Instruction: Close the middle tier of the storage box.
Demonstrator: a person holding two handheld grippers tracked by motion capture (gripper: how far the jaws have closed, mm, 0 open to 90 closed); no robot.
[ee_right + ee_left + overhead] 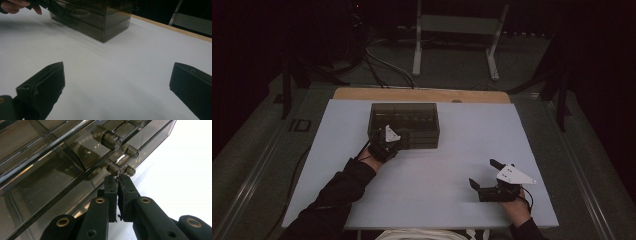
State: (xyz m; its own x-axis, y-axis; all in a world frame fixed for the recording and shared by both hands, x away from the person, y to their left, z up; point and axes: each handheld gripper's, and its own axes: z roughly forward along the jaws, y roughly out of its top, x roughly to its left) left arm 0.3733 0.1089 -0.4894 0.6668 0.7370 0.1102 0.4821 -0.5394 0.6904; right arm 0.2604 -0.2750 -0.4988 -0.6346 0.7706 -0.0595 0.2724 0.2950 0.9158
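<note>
The left gripper (117,177) is seen closed at the front of a smoked transparent plastic drawer box (404,125), its jaws pinched together right at the lowest of the small cylindrical drawer handles (121,169). Whether a thin tab of that handle is actually caught between the pads cannot be told; the tips meet just under it, with almost no gap.

The box stands toward the far side of the white worktop (462,150), left of centre, with its drawer fronts turned toward the person. The right gripper (486,179) is held near the front right of the worktop, well apart from the box, with its jaws spread wide and nothing between them.

The step in hand is judged to be the opening of the lowest drawer. For this to be done well, the grip should be confirmed on the handle itself before any pull is made, since a pinch below it would slip off. The pull should be kept straight along the drawer's travel and level with the worktop, so that the drawer is not jammed. As the box looks light, it could be dragged along; it might be steadied with the free right gripper.
</note>
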